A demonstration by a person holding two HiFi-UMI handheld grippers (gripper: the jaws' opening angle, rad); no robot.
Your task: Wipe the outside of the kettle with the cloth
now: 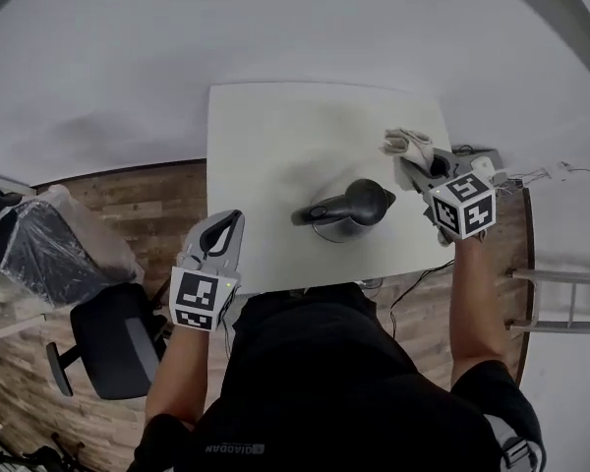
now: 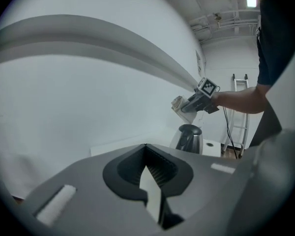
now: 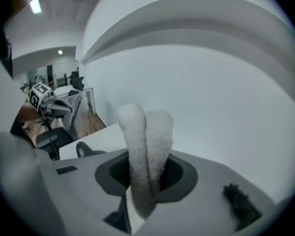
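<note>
A steel kettle (image 1: pixel 346 210) with a black lid and handle stands near the middle of the white table (image 1: pixel 275 146). My right gripper (image 1: pixel 414 162) is just to its right and a little above. It is shut on a white cloth (image 1: pixel 407 145) that bunches out past the jaws. In the right gripper view the folded cloth (image 3: pixel 142 132) sticks up from the right gripper (image 3: pixel 146 173), with the kettle (image 3: pixel 88 150) low at the left. My left gripper (image 1: pixel 235 218) hangs over the table's left edge, shut and holding nothing. The left gripper view shows the left gripper (image 2: pixel 147 151) with the kettle (image 2: pixel 189 137) beyond it.
A black office chair (image 1: pixel 108 337) and a plastic-wrapped bundle (image 1: pixel 49 249) stand on the wooden floor to the left. A ladder (image 1: pixel 560 303) and cables (image 1: pixel 531 177) are at the right. A white wall rises behind the table.
</note>
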